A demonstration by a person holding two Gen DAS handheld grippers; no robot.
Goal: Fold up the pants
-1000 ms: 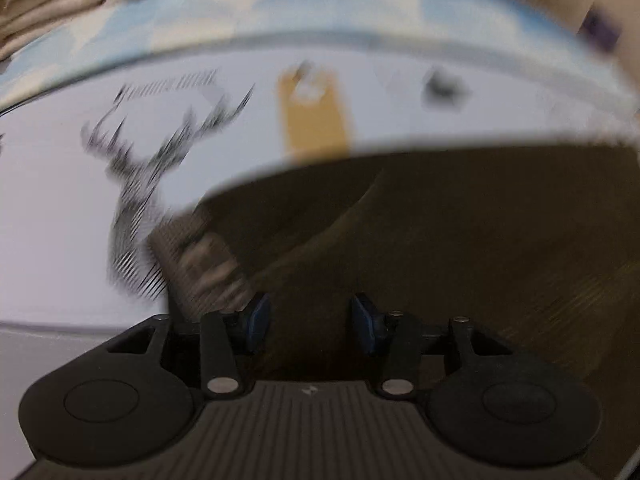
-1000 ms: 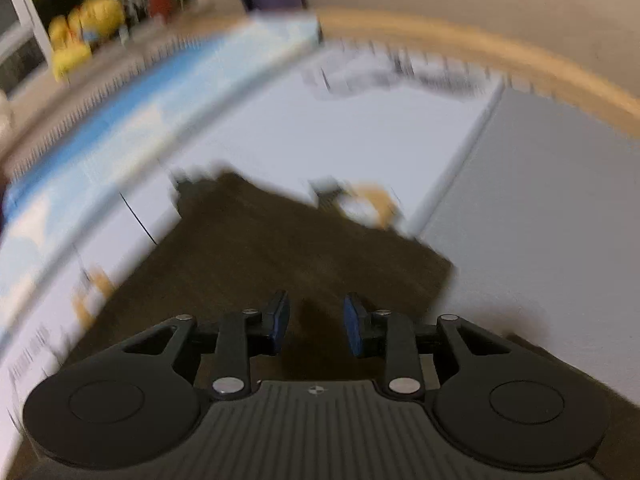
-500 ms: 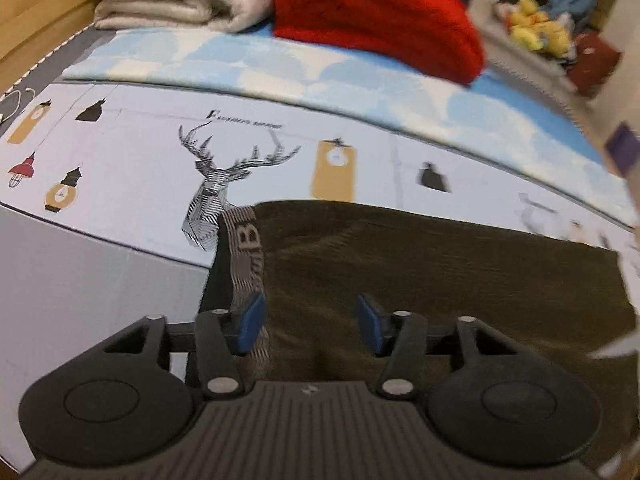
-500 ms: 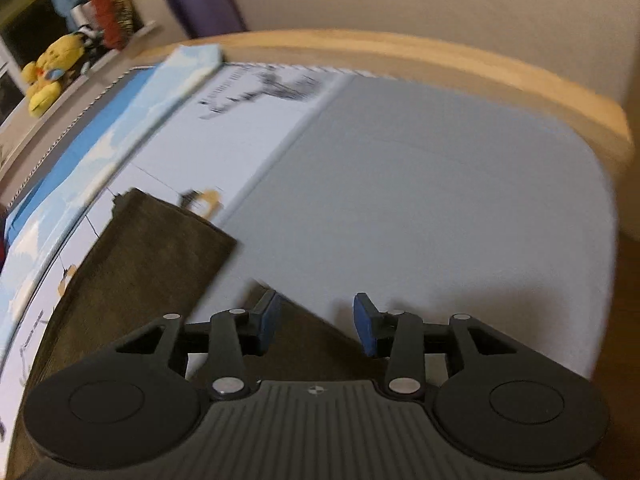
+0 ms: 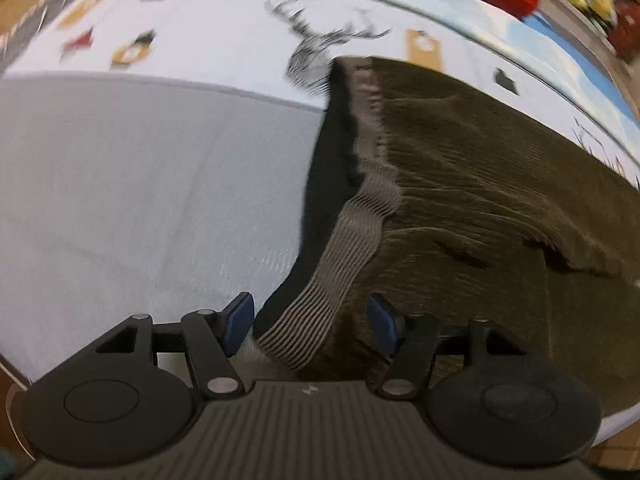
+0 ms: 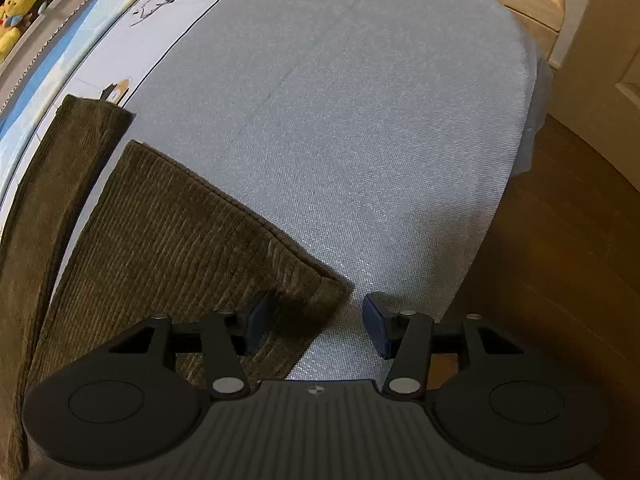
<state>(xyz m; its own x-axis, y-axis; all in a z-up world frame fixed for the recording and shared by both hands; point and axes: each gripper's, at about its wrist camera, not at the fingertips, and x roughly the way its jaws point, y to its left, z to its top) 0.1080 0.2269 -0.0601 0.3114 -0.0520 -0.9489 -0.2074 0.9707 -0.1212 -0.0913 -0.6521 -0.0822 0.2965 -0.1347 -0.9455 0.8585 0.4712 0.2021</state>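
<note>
One pair of brown corduroy pants (image 5: 480, 184), ribbed and soft looking, lies flat on the bed with two legs splayed toward the foot end. The waistband (image 5: 344, 264) is grey ribbed elastic. The left gripper (image 5: 310, 322) hangs over that waistband and the right gripper (image 6: 314, 320) over a leg cuff (image 6: 312, 280); both have just been opening, blue pads spread, pinching nothing. The sheet (image 6: 360, 120) is grey weave beside a deer print panel (image 5: 320, 48). Wooden frame, wood floor (image 6: 568, 240).
</note>
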